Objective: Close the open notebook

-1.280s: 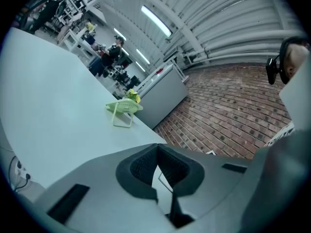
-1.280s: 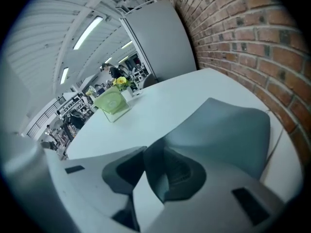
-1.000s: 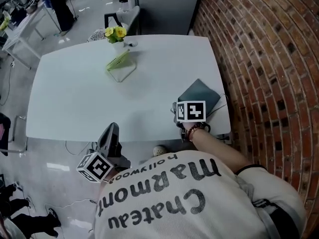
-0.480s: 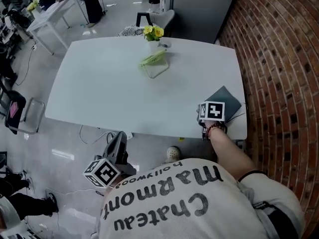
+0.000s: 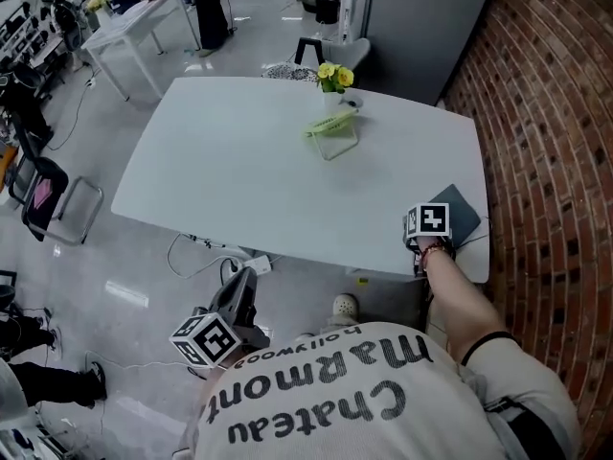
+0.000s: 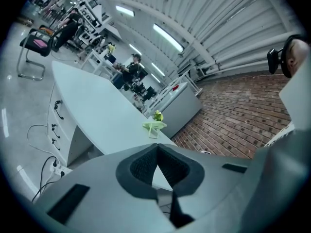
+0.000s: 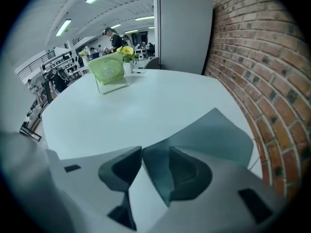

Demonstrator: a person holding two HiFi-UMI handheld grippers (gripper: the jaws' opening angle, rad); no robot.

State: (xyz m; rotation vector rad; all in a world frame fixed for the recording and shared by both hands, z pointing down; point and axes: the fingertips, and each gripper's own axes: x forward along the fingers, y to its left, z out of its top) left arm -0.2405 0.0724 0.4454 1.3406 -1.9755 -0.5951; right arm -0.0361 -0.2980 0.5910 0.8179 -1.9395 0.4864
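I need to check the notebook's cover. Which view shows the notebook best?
The right gripper view: the dark notebook lies close and large, its cover and near corner plain. The head view shows it small at the table edge, partly covered. The left gripper view does not show it.

Cool, even light from ceiling strips (image 6: 167,37); fisheye edges darken, and the right gripper (image 7: 155,154) looks soft.

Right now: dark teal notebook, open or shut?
Looks shut: dark teal notebook shows only cover, no pages. Its corner sits between the right hand-held gripper's jaws, which have just opened further.
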